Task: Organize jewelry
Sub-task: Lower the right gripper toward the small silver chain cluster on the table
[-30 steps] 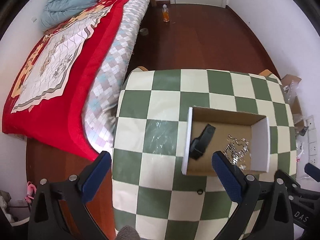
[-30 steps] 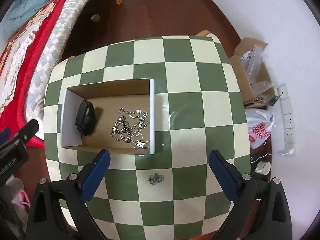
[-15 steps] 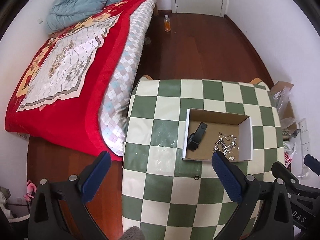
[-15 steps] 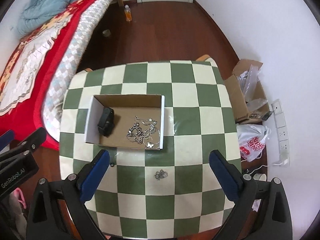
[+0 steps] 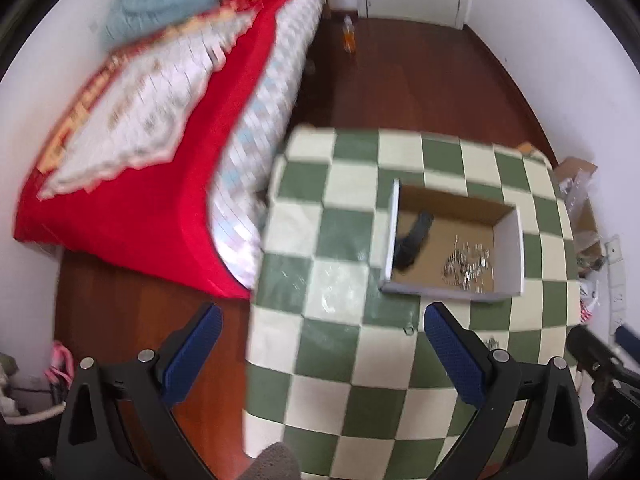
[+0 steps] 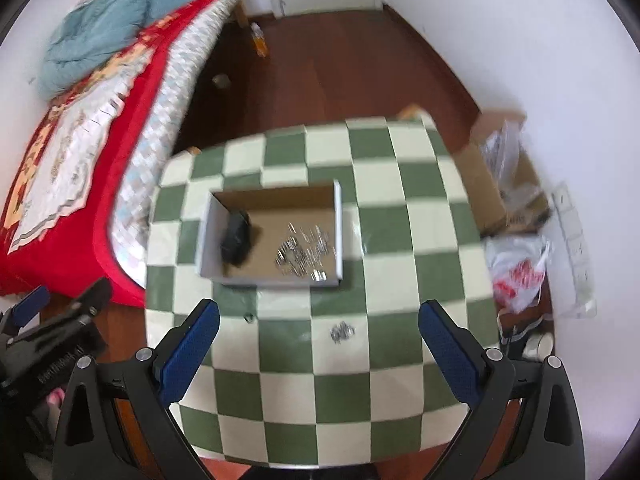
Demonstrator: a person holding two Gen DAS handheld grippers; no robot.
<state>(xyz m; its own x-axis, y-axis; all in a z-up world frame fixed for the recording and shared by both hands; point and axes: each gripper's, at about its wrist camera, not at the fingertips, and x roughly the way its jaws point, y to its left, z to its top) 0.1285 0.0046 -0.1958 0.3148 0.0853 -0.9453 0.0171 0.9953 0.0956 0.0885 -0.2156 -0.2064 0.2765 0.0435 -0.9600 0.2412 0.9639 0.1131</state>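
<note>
An open cardboard box [image 6: 338, 224] [image 5: 516, 256] sits on the green-and-cream checked table [image 6: 360, 392] [image 5: 328, 360]. Inside lie a black watch [image 6: 236, 238] [image 5: 412, 240] and a heap of silver chains [image 6: 304, 252] [image 5: 468, 264]. A loose silver jewelry piece [image 6: 342, 332] lies on the table in front of the box; it also shows in the left wrist view [image 5: 491, 343]. A small ring [image 6: 249, 318] [image 5: 408, 330] lies near the box's front. My right gripper [image 6: 318, 352] and my left gripper [image 5: 320, 356] are both open and empty, high above the table.
A bed with a red quilt [image 5: 132, 168] [image 6: 68, 168] stands left of the table. An orange bottle [image 5: 349, 38] stands on the wooden floor. A cardboard box with plastic bags [image 6: 504, 176] and a white bag [image 6: 520, 276] lie on the right by the wall.
Both grippers rose away from the table, so it looks smaller; between half a second ago and now both views shifted and blurred. Both grippers stay open. The jewelry has not moved.
</note>
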